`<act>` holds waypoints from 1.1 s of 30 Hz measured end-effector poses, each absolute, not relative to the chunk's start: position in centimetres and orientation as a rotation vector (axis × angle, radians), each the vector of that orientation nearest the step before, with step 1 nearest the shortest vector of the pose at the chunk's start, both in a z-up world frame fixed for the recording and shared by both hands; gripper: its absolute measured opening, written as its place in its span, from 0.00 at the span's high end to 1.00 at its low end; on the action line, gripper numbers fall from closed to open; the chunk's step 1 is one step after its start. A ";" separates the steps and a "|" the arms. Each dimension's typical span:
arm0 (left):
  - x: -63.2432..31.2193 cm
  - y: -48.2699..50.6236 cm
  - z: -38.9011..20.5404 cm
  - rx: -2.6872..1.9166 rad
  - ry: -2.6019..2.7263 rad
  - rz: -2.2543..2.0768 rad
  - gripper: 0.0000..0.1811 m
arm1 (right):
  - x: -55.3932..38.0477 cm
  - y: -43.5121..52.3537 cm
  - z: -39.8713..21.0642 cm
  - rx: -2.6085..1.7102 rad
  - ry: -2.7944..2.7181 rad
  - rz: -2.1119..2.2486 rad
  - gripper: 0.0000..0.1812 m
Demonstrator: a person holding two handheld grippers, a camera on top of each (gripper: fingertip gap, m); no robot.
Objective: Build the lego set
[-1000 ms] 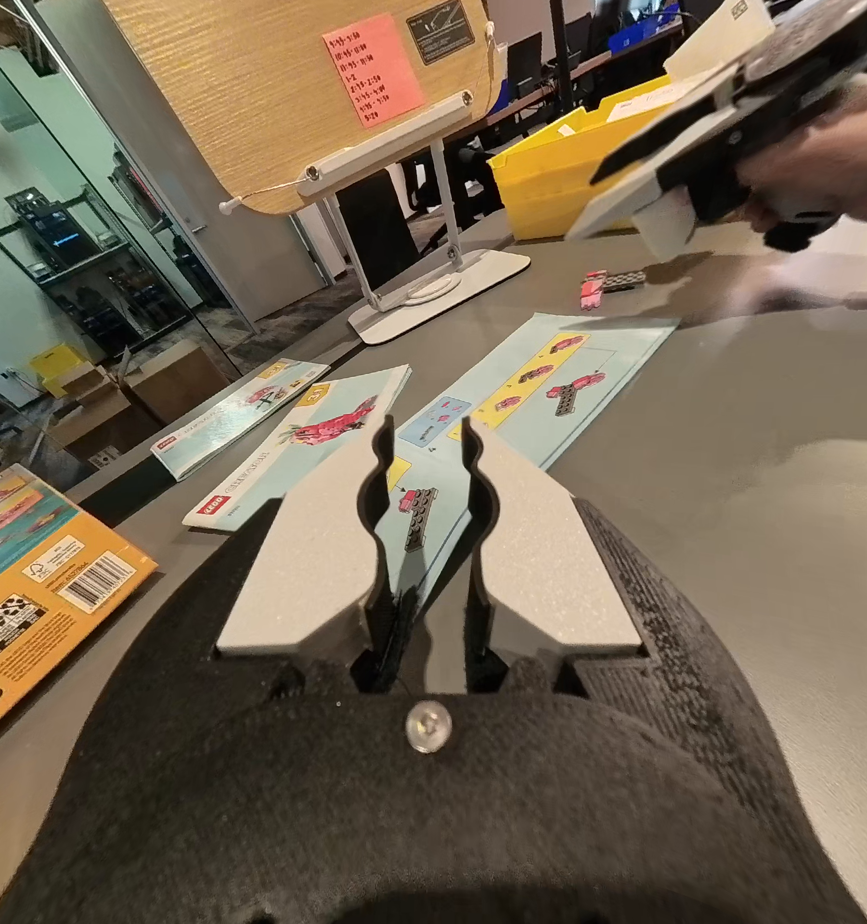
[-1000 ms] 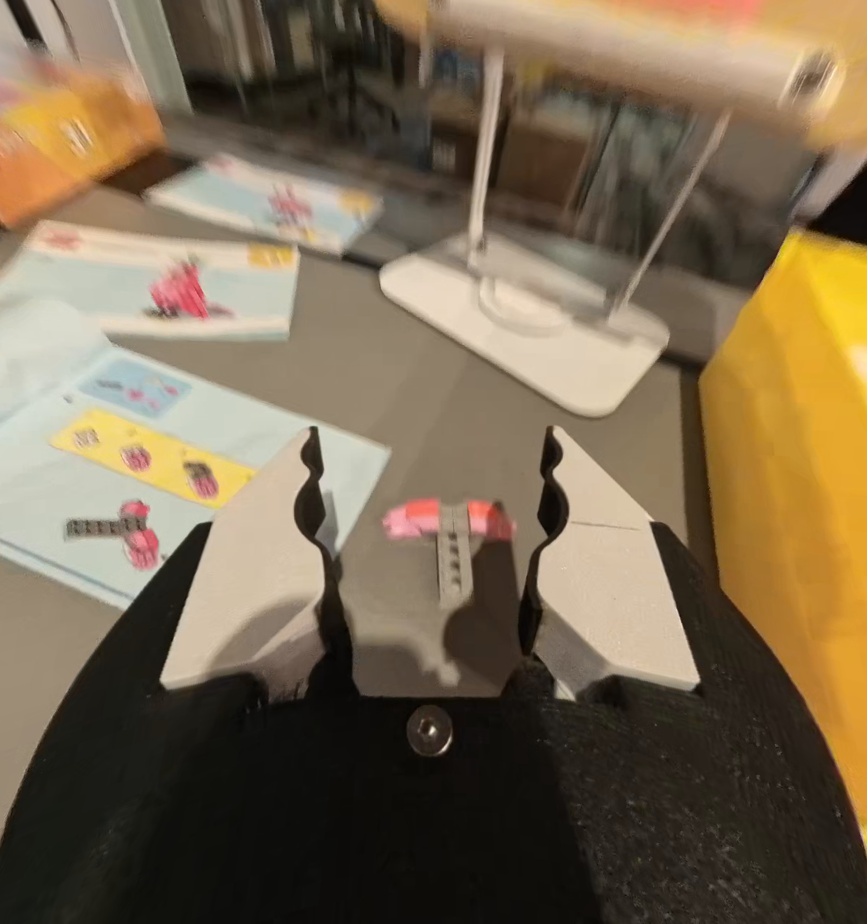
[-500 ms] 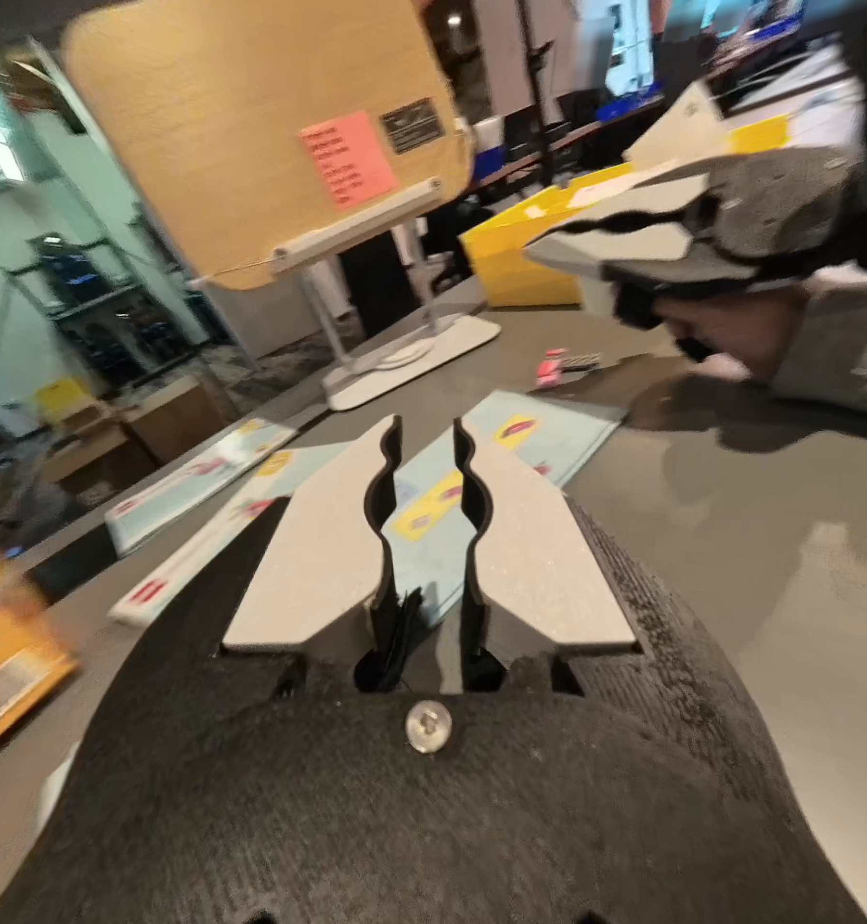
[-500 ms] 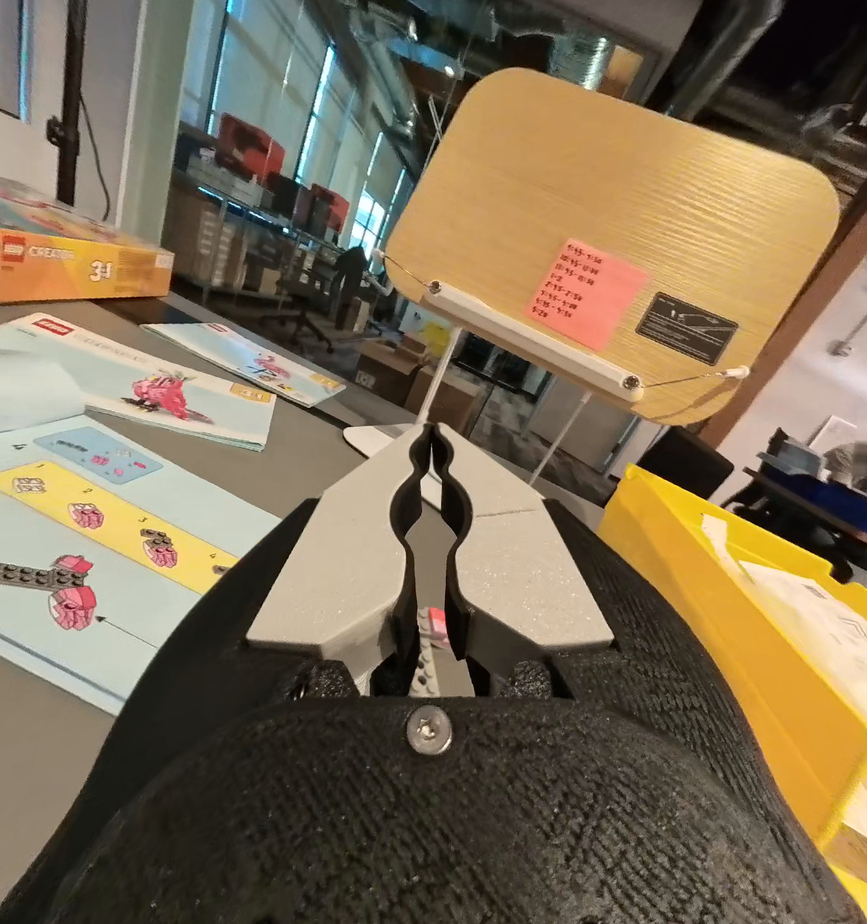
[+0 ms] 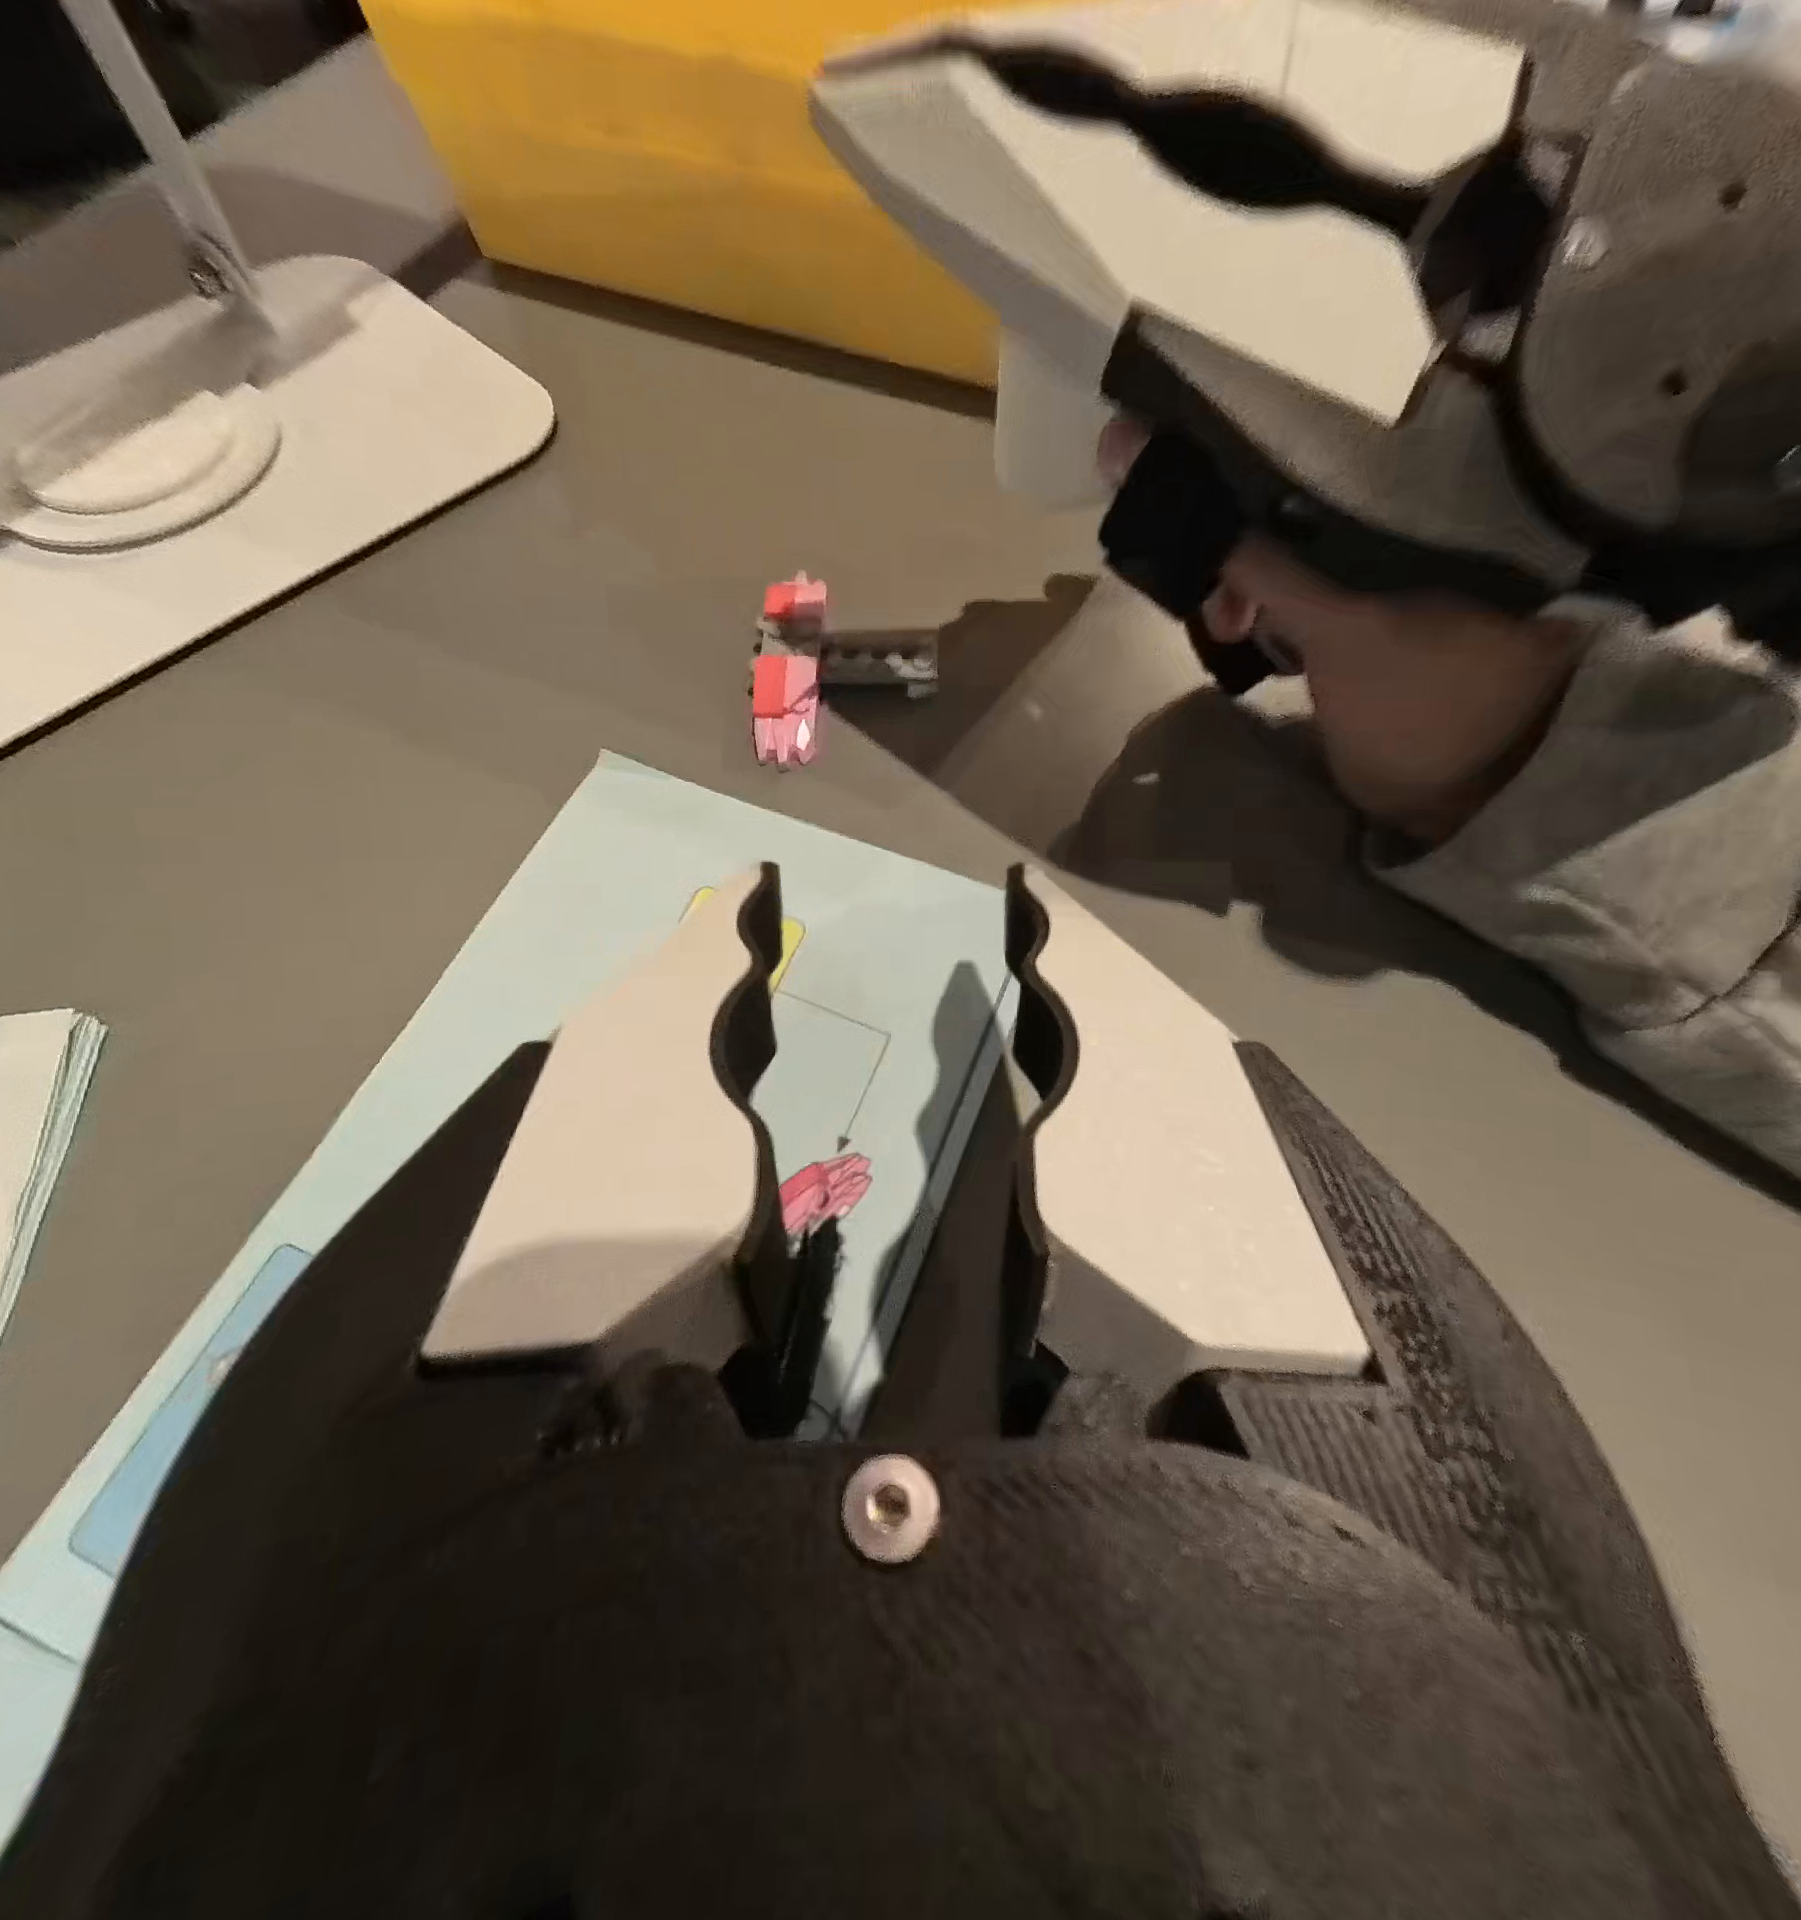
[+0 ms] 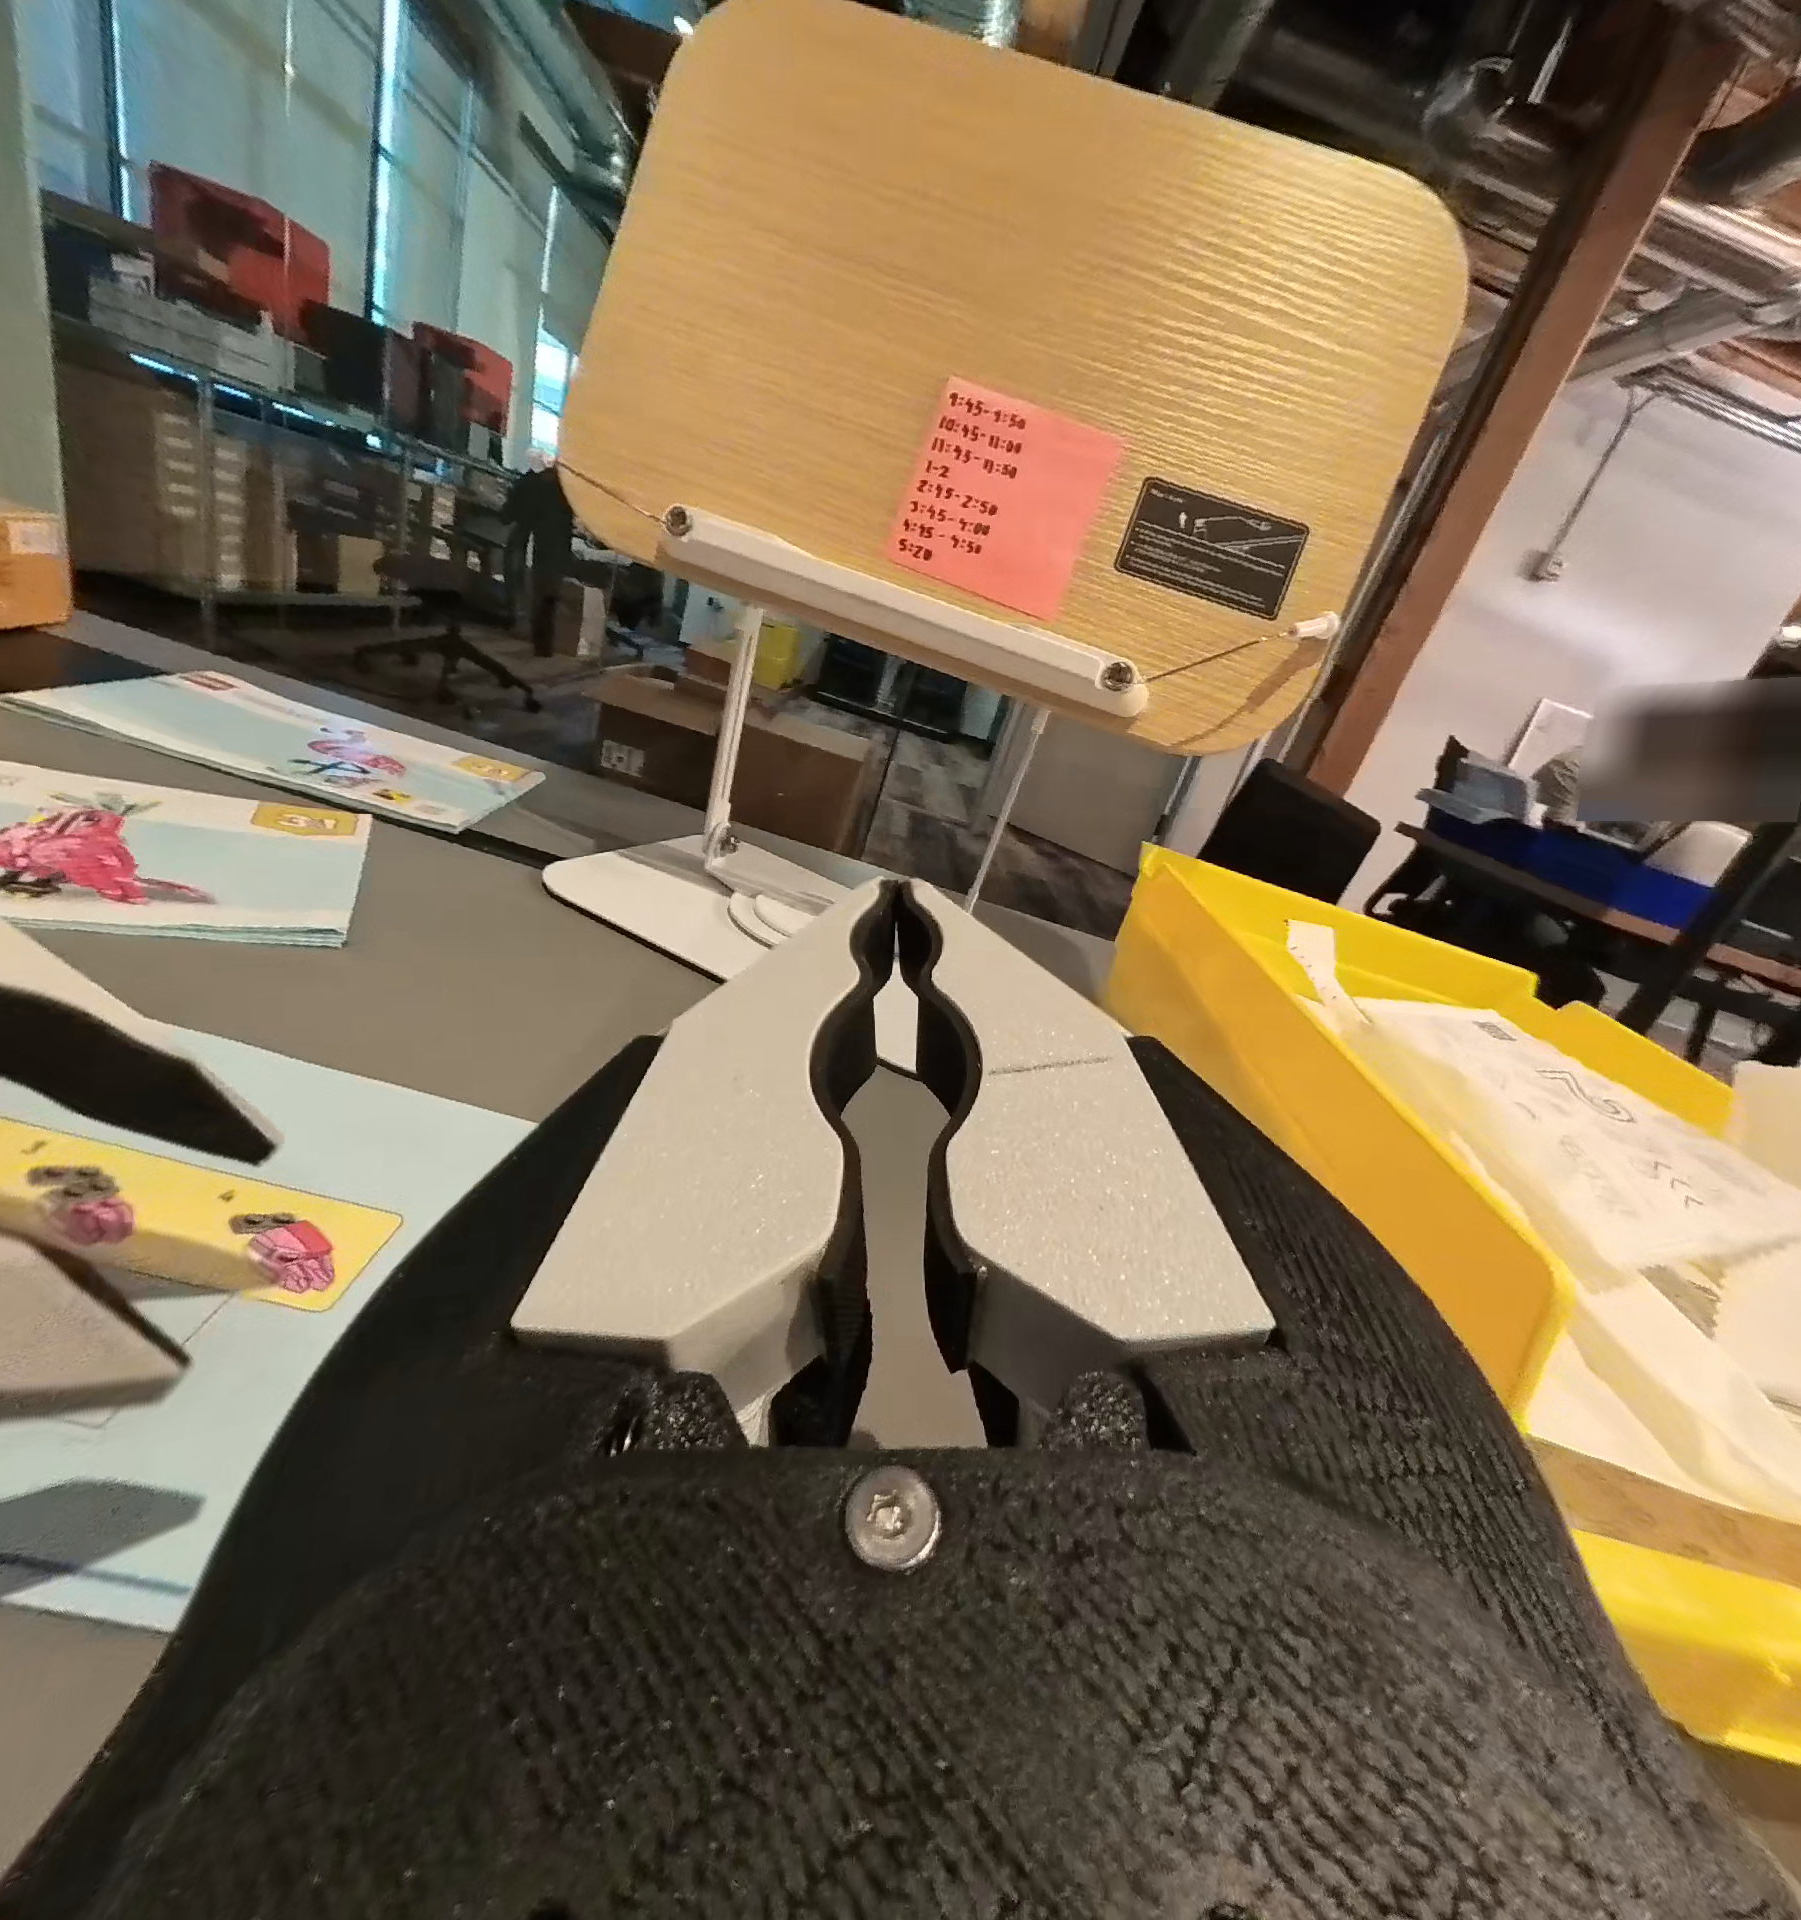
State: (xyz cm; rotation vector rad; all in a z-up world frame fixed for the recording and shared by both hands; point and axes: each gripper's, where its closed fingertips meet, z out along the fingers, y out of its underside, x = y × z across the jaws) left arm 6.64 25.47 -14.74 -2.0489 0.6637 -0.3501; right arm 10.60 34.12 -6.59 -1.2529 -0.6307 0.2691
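A small lego assembly (image 5: 802,665), pink and red bricks on a dark grey plate, lies on the grey table (image 5: 460,727) just beyond the open instruction booklet (image 5: 605,935). My left gripper (image 5: 888,894) is open and empty, tilted down over the booklet, short of the assembly. My right gripper (image 6: 896,888) is shut with nothing between its fingers and points level at the book stand. It also shows in the left wrist view (image 5: 906,83), raised above and to the right of the assembly. The left gripper (image 6: 226,1247) shows at the left edge of the right wrist view.
A yellow bin (image 6: 1395,1195) with paper bags stands at the right, also seen in the left wrist view (image 5: 667,156). A wooden book stand (image 6: 1031,364) rests on a white base (image 5: 252,488). Closed booklets (image 6: 148,862) lie at the left. A hand and grey sleeve (image 5: 1602,883) hold the right gripper. Spacing between my two grippers at the tips: around 12 cm.
The right gripper went from open around the lego assembly to shut and lifted away, leaving it on the table. The left gripper tipped down, moved toward the assembly and opened wider.
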 end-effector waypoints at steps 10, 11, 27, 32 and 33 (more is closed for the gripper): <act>7.7 24.6 -17.7 -2.109 0.836 -0.486 0.75 | 10.0 34.0 -6.7 -1.269 -0.647 0.359 1.00; 7.8 24.5 -17.9 -2.127 0.843 -0.500 0.74 | 9.8 33.9 -6.7 -1.269 -0.654 0.360 1.00; 7.5 24.9 -18.4 -2.155 0.841 -0.451 0.82 | 8.8 33.7 -7.4 -1.292 -0.719 0.381 1.00; 7.5 24.9 -18.0 -2.170 0.769 -0.576 0.86 | 8.8 33.8 -7.7 -1.377 -0.708 0.411 1.00; 7.4 24.9 -17.9 -2.175 0.743 -0.612 0.86 | 8.9 33.8 -7.5 -1.405 -0.685 0.442 1.00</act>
